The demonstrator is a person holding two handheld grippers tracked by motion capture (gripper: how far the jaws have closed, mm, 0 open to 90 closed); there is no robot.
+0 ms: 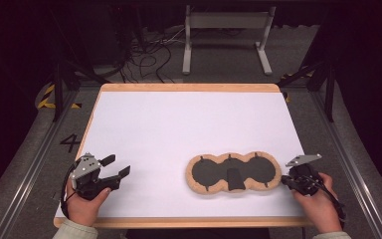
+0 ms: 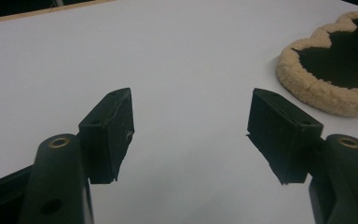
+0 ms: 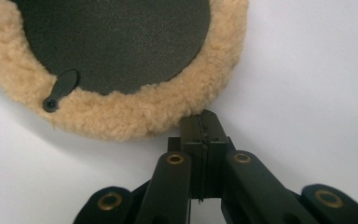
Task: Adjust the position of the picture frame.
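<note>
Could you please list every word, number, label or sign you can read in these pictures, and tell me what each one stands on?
"4": a dark figure marked on the grey floor left of the table, in the high view.
Yellow and black hazard stripes lie on the floor farther back on the left; they carry no wording.
No writing can be read on the fleece pad, the table or either claw.

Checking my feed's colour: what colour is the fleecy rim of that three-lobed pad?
Tan rim around a black centre, best in the right gripper view.
</note>
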